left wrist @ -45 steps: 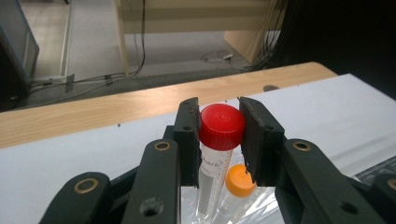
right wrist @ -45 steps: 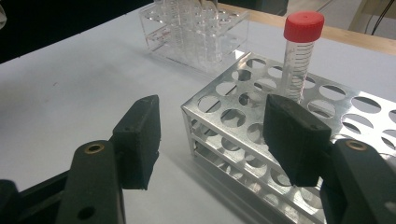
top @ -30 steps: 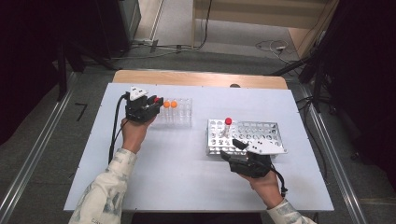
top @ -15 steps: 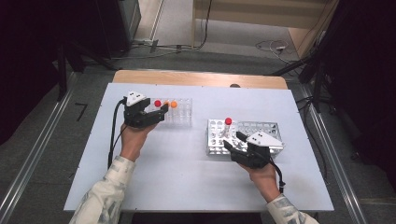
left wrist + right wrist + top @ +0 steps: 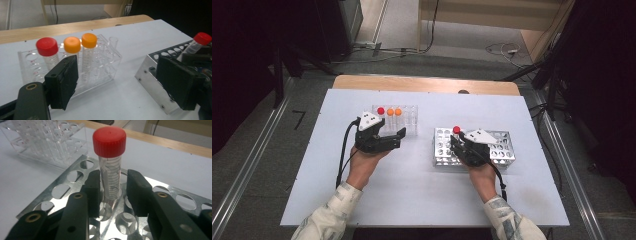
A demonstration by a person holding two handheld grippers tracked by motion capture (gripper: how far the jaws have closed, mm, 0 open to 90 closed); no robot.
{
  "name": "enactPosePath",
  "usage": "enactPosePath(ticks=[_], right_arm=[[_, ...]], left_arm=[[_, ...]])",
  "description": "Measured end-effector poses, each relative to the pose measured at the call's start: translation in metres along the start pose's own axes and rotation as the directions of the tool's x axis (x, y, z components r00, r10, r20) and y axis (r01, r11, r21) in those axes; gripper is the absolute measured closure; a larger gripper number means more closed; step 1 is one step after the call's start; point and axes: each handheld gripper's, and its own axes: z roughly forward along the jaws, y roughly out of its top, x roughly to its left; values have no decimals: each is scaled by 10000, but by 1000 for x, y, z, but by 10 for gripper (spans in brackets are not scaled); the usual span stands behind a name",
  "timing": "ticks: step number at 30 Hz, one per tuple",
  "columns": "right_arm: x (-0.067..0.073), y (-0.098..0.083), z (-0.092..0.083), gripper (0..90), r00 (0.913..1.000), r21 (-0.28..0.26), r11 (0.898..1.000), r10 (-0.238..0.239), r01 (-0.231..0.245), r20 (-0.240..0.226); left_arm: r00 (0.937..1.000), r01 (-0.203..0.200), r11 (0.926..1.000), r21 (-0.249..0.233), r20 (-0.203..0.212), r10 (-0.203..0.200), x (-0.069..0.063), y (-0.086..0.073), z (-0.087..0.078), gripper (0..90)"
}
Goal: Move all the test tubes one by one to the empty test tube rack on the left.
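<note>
A clear rack (image 5: 408,124) (image 5: 110,62) holds one red-capped tube (image 5: 381,110) (image 5: 47,46) and two orange-capped tubes (image 5: 390,112) (image 5: 72,44). My left gripper (image 5: 399,139) (image 5: 117,75) sits just in front of it, open; its jaws have just been opening and nothing is between them. A second red-capped tube (image 5: 456,129) (image 5: 110,157) stands in the metal rack (image 5: 504,150) (image 5: 62,187). My right gripper (image 5: 457,141) (image 5: 113,177) straddles this tube and its jaws have just been closing. One pad is against the tube, and a thin gap shows at the other.
The white table (image 5: 412,200) ends at a wooden strip (image 5: 422,82) along its far edge. Cables trail from both grippers toward the person. Dark equipment and floor rails surround the table. Bare table lies between the two racks and near the front edge.
The left gripper let go of the red-capped tube in the clear rack and drew back from it. The right gripper moved forward over the metal rack and narrowed its jaws around the other red-capped tube.
</note>
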Motion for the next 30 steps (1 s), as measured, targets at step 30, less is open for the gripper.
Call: enactPosePath(ticks=[30], right_arm=[[10,40,-62,714,9938,-1674,9858,-45,-143,-1114]], left_arm=[[9957,-83,9994,-322,915,112,-20,5,-20,189]])
